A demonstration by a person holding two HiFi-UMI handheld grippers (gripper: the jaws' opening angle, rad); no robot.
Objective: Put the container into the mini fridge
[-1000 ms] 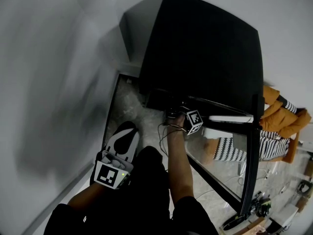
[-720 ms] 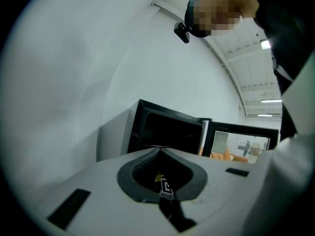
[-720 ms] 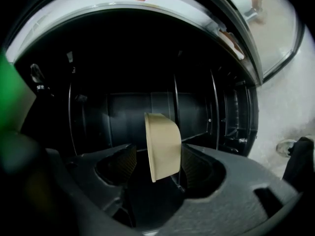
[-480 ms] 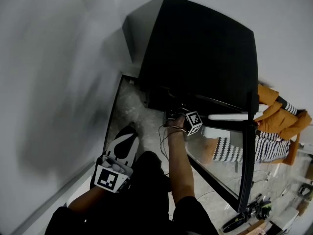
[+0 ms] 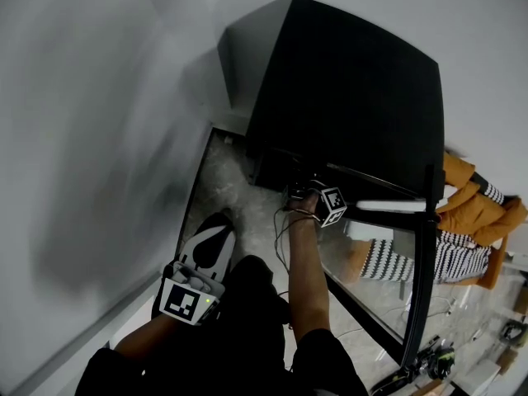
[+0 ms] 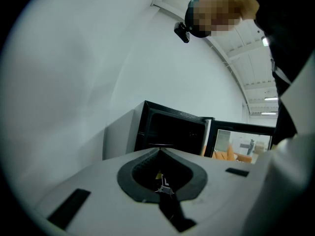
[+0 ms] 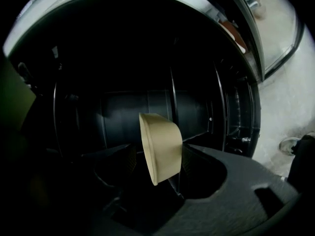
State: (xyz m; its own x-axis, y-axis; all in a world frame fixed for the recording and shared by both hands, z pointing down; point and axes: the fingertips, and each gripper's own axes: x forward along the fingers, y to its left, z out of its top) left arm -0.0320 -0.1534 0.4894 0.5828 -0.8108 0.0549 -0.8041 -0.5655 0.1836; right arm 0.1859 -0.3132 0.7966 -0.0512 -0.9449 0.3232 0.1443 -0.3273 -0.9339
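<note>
One black boxy mini fridge with one glass-fronted door. One tan plastic container. Two grippers: one left gripper, one right gripper.

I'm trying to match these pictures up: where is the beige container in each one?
Head view: not visible past the right gripper.
Left gripper view: not in it.
Right gripper view: container at centre, held between the fingers.
Shared landmark: the black mini fridge, open in all three.

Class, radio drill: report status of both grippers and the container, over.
Left gripper shut, empty. Right gripper shut on container, tilted sideways, at mini fridge mouth. Door open; nothing seen blocking.
</note>
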